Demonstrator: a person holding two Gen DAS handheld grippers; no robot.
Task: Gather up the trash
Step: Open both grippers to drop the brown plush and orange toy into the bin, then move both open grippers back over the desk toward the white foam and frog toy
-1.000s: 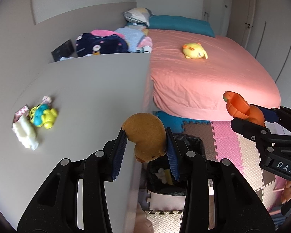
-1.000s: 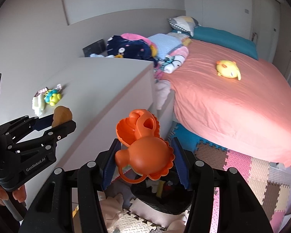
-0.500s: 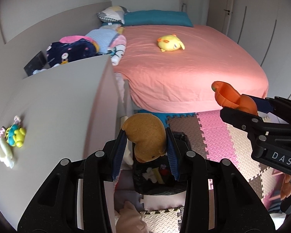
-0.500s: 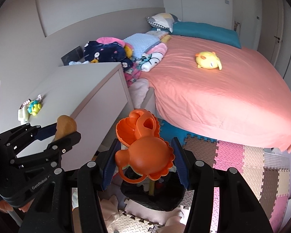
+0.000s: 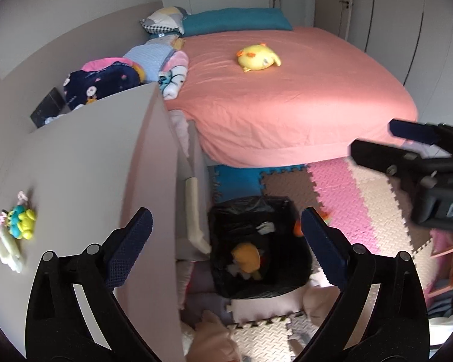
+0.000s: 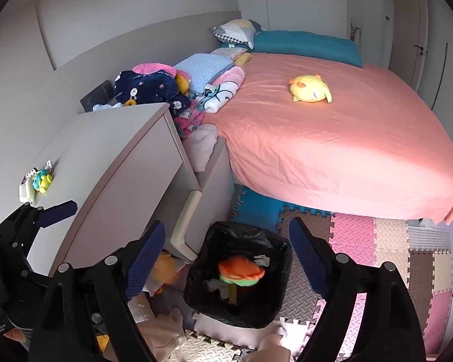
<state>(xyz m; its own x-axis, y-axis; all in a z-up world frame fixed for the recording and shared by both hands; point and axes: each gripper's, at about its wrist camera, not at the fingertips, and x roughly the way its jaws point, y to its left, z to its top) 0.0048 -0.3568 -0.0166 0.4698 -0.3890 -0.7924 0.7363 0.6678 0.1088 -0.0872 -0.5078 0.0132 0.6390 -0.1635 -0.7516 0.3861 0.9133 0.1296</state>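
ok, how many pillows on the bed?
2 visible. The teal pillow lies across the head of the bed; the patterned pillow sits beside it on the wall side. More could be hidden under the folded blankets next to them.

A pink-sheeted bed (image 6: 332,138) is seen with a yellow plush toy (image 6: 310,89) lying on it and a teal pillow (image 6: 306,45) at its head. Folded blankets and clothes (image 6: 178,90) are piled between the bed and a grey cabinet (image 6: 105,163), on which small toys (image 6: 40,181) rest. The floor is covered by coloured foam mats (image 6: 377,241)
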